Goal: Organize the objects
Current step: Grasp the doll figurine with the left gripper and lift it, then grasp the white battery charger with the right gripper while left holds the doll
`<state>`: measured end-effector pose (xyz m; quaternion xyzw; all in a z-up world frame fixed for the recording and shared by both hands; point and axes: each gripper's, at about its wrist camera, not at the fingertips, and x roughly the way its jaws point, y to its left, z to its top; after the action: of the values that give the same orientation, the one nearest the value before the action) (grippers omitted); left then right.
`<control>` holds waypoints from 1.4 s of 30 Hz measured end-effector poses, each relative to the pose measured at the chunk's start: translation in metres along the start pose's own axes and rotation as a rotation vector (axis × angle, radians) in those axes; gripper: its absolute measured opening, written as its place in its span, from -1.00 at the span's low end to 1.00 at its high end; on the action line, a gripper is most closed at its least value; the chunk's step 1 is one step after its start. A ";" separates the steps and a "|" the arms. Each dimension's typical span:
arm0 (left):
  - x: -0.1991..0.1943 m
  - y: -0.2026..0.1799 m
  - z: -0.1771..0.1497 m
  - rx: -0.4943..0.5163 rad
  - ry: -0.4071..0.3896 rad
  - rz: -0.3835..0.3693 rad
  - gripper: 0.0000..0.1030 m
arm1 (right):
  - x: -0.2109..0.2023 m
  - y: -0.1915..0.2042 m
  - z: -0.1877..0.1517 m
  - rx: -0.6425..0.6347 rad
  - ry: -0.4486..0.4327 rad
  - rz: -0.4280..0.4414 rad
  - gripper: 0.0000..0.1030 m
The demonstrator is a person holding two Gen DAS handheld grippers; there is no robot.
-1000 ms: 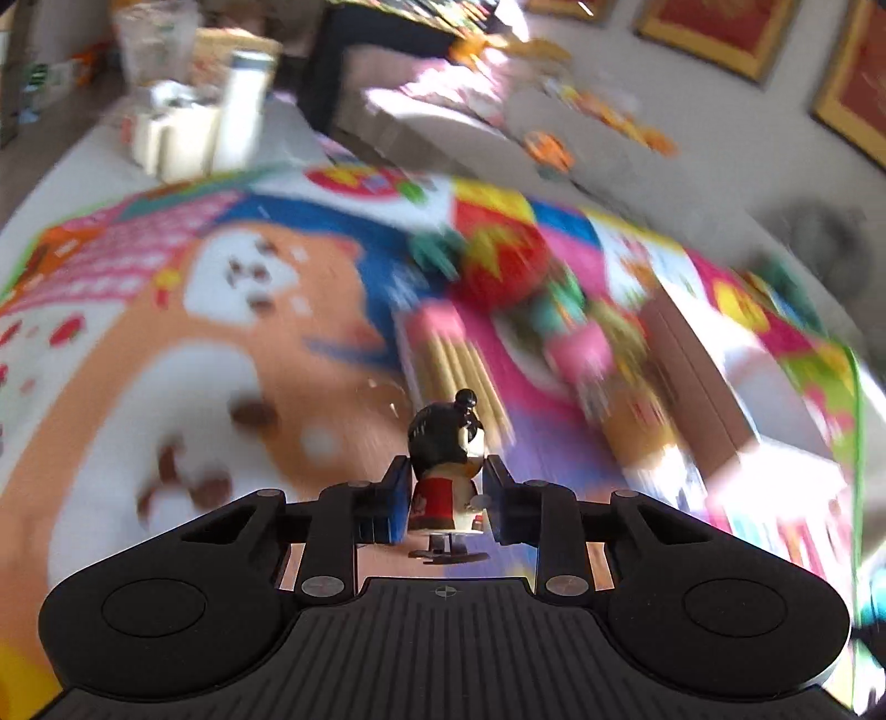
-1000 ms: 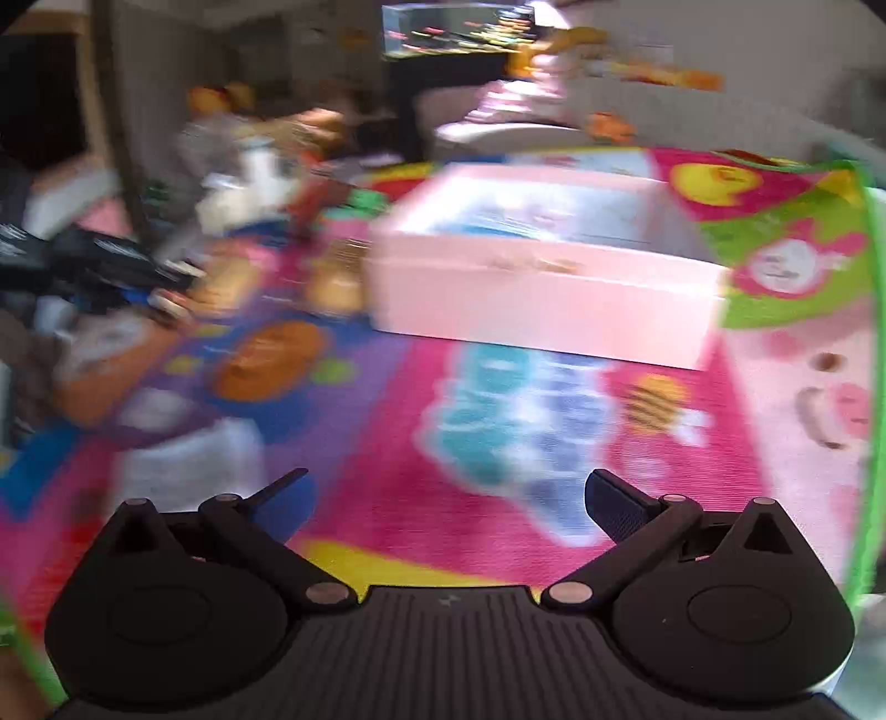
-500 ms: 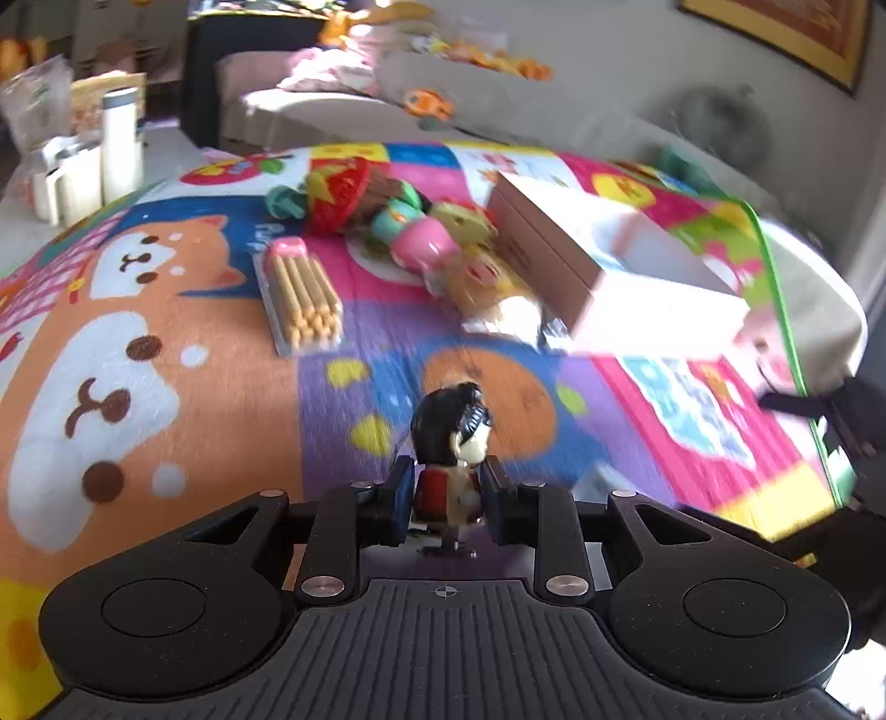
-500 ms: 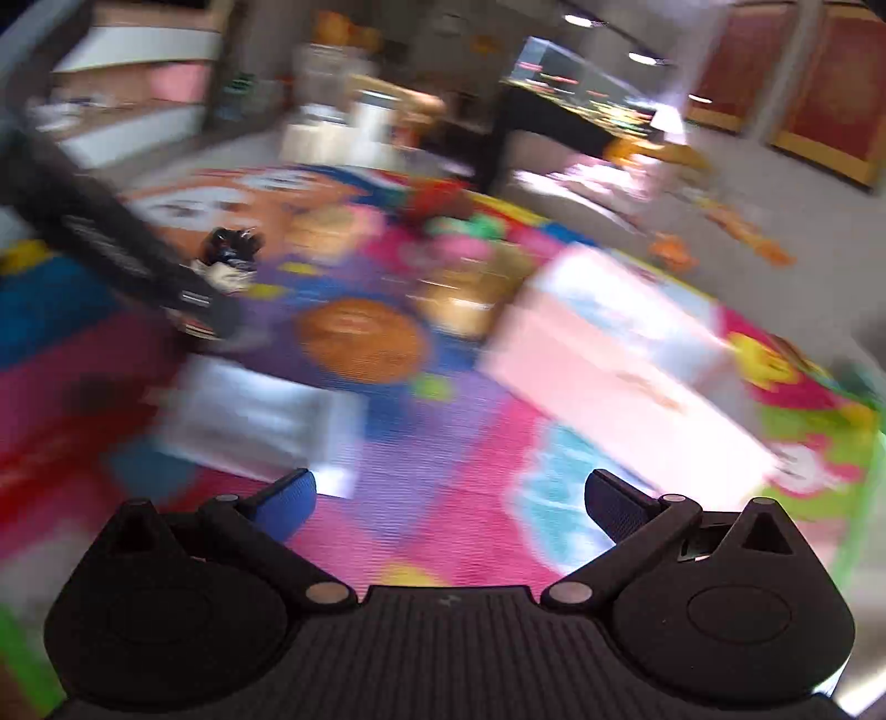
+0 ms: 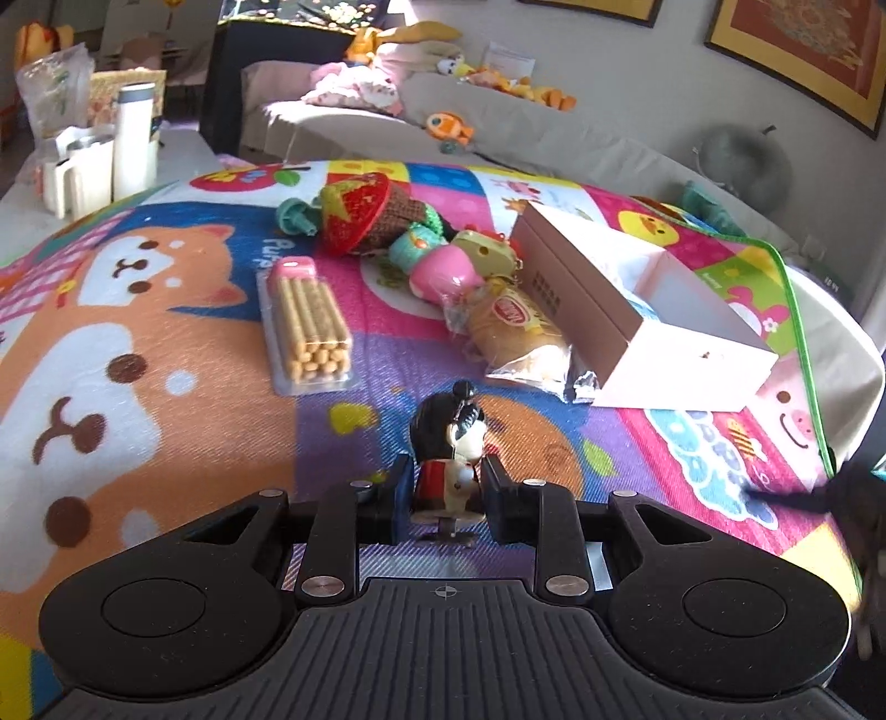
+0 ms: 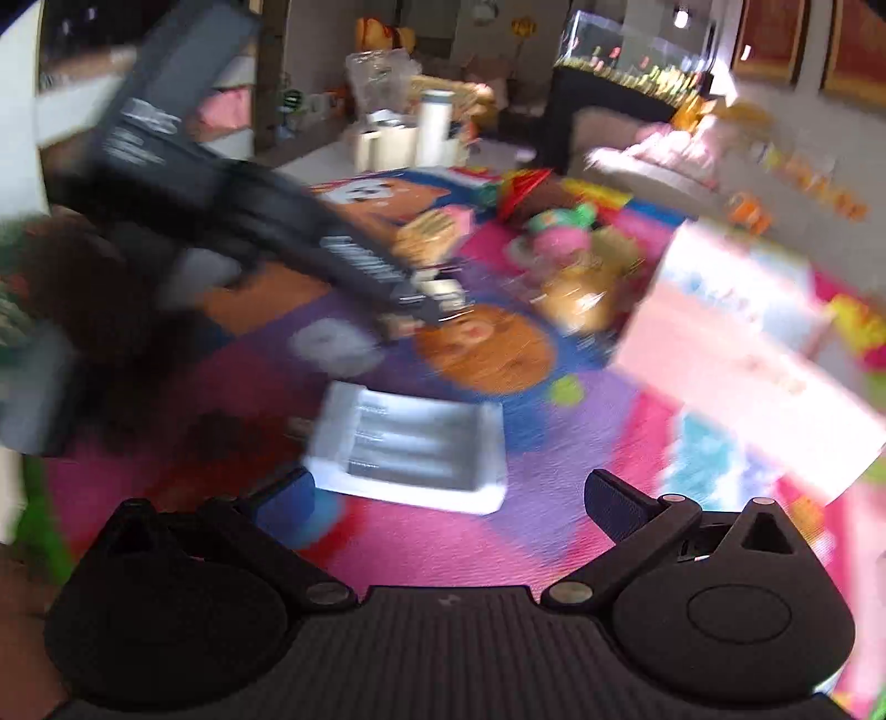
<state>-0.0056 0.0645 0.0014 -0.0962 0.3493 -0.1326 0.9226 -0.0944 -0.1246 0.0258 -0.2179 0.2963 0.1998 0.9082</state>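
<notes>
Since the earlier frame, my view had swung from the mat (image 5: 166, 343) round to the box (image 5: 653, 327), ahead and right of my left claw (image 5: 443, 490), which gripped the figurine (image 5: 451, 459). Snacks and toys still lay outside it. My right claw (image 6: 448, 498) gaped wide, empty.

floor: bright cartoon play mat (image 5: 166, 343) | back: long beige sofa (image 5: 554, 133) piled with plush toys | walls: pale grey, gold-framed red pictures (image 5: 803, 50) | light: sunny patches
</notes>
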 end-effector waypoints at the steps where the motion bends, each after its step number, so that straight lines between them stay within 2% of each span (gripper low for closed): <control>1: -0.001 0.001 0.000 -0.001 0.001 0.005 -0.42 | 0.003 -0.004 -0.001 -0.021 -0.007 -0.090 0.99; 3: -0.003 0.002 -0.001 -0.004 0.002 0.004 -0.42 | 0.006 -0.018 -0.002 -0.024 0.002 -0.219 0.98; 4: -0.003 0.002 -0.001 -0.004 0.001 0.005 -0.42 | 0.006 -0.026 -0.002 0.004 0.011 -0.223 0.98; 5: -0.003 0.002 -0.001 -0.003 0.000 0.006 -0.42 | 0.002 -0.035 -0.001 0.056 0.019 -0.183 0.98; 7: -0.001 0.002 0.000 -0.009 -0.002 0.008 -0.42 | -0.006 -0.048 0.001 0.182 0.029 -0.033 0.98; 9: 0.002 0.003 0.001 -0.018 0.001 0.010 -0.42 | -0.008 -0.045 0.004 0.252 0.030 0.102 0.98; 10: 0.003 0.002 0.002 -0.019 0.003 0.013 -0.42 | -0.006 -0.039 0.006 0.251 0.028 0.131 0.98; 13: 0.002 0.000 0.002 -0.008 0.009 0.016 -0.42 | 0.002 -0.010 0.011 0.179 0.012 0.144 0.98; 16: 0.001 0.000 0.001 -0.013 0.030 -0.015 -0.42 | 0.009 0.005 0.015 0.135 0.009 0.163 0.93; 21: -0.008 -0.005 -0.006 -0.010 0.091 -0.062 -0.43 | 0.004 -0.007 0.015 0.094 0.012 0.096 0.91; 25: -0.017 -0.018 -0.016 0.037 0.131 -0.088 -0.43 | -0.007 -0.027 -0.002 0.078 0.027 -0.068 0.91; 26: -0.019 -0.022 -0.018 0.044 0.139 -0.091 -0.43 | -0.009 -0.034 -0.005 0.097 0.032 -0.086 0.91; 27: -0.020 -0.024 -0.018 0.051 0.142 -0.086 -0.43 | -0.010 -0.042 -0.006 0.134 0.036 -0.072 0.91; 32: -0.015 -0.029 -0.016 0.080 0.112 -0.032 -0.43 | -0.010 -0.066 0.001 0.358 0.030 0.123 0.91; 36: -0.010 -0.027 -0.014 0.087 0.097 0.001 -0.41 | 0.017 -0.064 0.017 0.436 0.024 0.163 0.89; 40: -0.012 -0.022 -0.013 0.079 0.092 0.001 -0.40 | 0.049 -0.065 0.029 0.491 0.078 0.213 0.75; 42: -0.011 -0.022 -0.013 0.081 0.092 0.000 -0.40 | 0.059 -0.063 0.033 0.472 0.076 0.217 0.77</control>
<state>-0.0266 0.0460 0.0046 -0.0525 0.3856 -0.1510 0.9087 -0.0046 -0.1459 0.0305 0.0258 0.3902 0.2128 0.8954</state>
